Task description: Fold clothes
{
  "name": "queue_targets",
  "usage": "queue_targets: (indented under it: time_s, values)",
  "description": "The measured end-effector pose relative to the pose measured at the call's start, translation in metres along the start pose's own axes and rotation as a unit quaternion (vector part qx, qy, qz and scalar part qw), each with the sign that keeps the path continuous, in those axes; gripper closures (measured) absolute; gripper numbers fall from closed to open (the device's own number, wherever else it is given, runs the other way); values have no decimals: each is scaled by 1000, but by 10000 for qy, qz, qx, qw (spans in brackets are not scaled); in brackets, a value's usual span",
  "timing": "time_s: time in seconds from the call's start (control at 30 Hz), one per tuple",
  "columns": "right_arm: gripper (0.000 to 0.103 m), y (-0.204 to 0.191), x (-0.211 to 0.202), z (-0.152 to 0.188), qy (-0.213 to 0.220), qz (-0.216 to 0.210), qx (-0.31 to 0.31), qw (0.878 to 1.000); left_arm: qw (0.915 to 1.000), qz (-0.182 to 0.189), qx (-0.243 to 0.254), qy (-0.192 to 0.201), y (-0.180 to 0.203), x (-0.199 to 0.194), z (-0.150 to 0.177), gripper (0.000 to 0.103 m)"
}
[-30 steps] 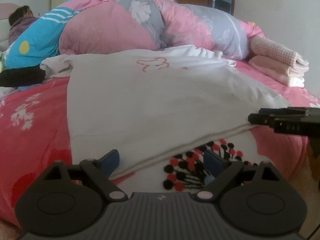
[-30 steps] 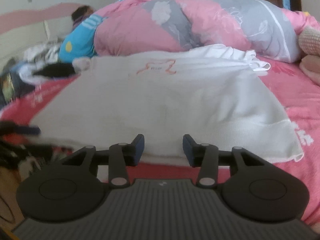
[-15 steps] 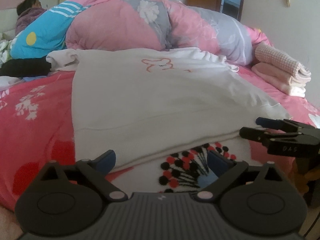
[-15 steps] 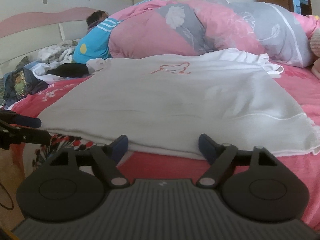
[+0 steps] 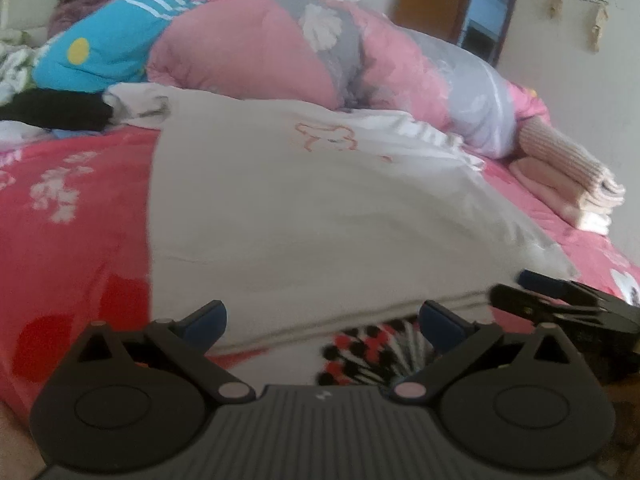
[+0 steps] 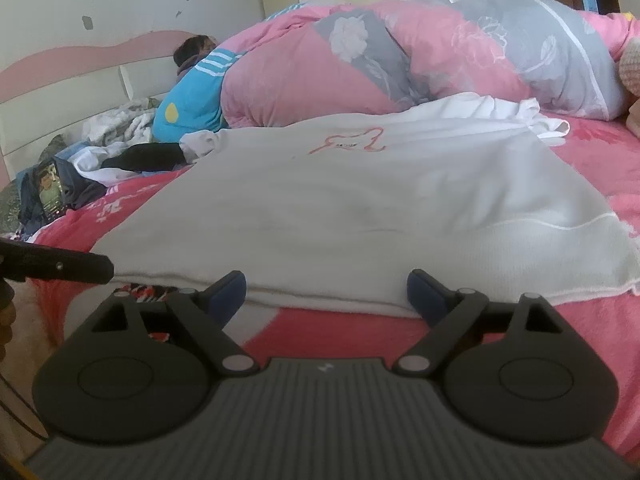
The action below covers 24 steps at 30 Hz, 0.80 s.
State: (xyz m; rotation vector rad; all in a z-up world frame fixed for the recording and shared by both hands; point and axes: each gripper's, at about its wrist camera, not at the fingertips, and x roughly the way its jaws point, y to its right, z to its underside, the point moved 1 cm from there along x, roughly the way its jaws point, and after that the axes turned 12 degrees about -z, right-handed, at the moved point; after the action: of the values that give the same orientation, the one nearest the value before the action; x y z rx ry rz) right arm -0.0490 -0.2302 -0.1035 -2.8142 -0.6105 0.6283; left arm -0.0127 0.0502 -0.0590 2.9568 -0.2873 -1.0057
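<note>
I see my left gripper [image 5: 322, 320] spread wide; my right gripper [image 6: 326, 290] has just been opening (nothing between) at the white garment [image 6: 360, 204] hem.

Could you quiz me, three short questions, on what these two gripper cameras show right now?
1. True or false: the white garment lies spread flat on the red bedspread.
2. What is the right gripper holding? A) the garment's hem B) a folded towel C) nothing
3. Fill in: the drawing on the garment is outlined in ____.

Key
1. True.
2. C. Its jaws have just been opening; they stand wide at the near hem without pinching it. The left gripper is likewise open.
3. Red: a thin outline near the garment's far end.
</note>
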Motion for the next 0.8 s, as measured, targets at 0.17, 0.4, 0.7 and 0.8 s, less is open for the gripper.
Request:
queue_targets:
  time_s: [0.17,0.4,0.7,0.8]
  values:
    - [16,-3,-5,-5,277,51,-68,9996,9989,-277,259,281,2,8,-11,0]
    - [35,-5,5,-16,391,231,-226,9987,9968,-662,392,222,2,41,-24,11]
    - [67,-1,19,-9,226,383,-278,9986,9960,-608,596,267,8,53,-19,29]
    - [71,0,23,-5,184,435,-288,9985,9950,-633,687,345,11,55,-12,30]
